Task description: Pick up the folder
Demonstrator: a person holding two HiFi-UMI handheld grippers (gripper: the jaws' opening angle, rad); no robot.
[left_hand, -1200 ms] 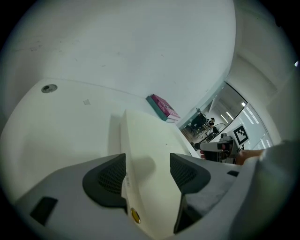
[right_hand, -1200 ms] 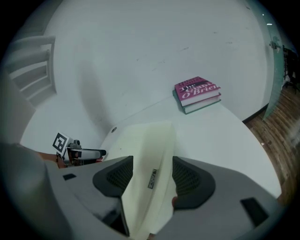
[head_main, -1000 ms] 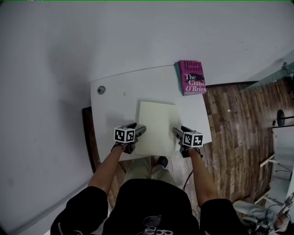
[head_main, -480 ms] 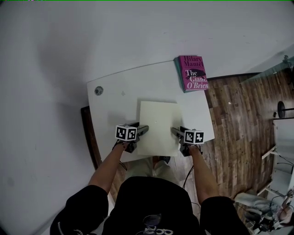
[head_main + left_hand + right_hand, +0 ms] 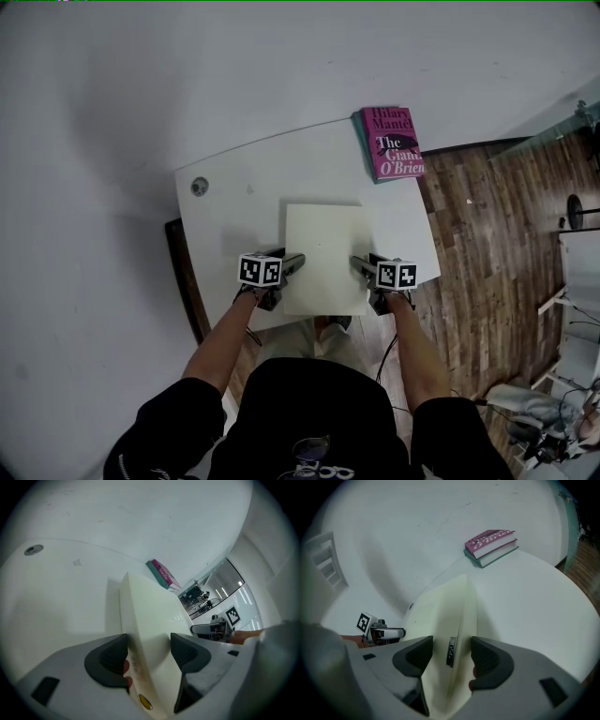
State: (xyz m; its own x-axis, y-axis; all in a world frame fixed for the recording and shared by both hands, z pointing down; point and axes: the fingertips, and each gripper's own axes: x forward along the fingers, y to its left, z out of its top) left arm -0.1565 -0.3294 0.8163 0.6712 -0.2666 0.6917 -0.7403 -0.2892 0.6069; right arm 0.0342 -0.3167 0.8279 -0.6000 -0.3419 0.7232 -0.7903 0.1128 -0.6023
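Being grasped at both side edges, the cream folder (image 5: 323,253) lies near the pink book (image 5: 394,142); left gripper (image 5: 298,262) and right gripper (image 5: 355,265) are clamped onto it. A level, matched lift seems needed next.

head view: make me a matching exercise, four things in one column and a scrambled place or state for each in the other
Things:
1 folder
2 book
3 round cap
4 left tool

Places or states:
a far right corner of the table
b shut on the folder's left edge
c far left part of the table
d cream, gripped at both side edges

Pairs: 1-d, 2-a, 3-c, 4-b
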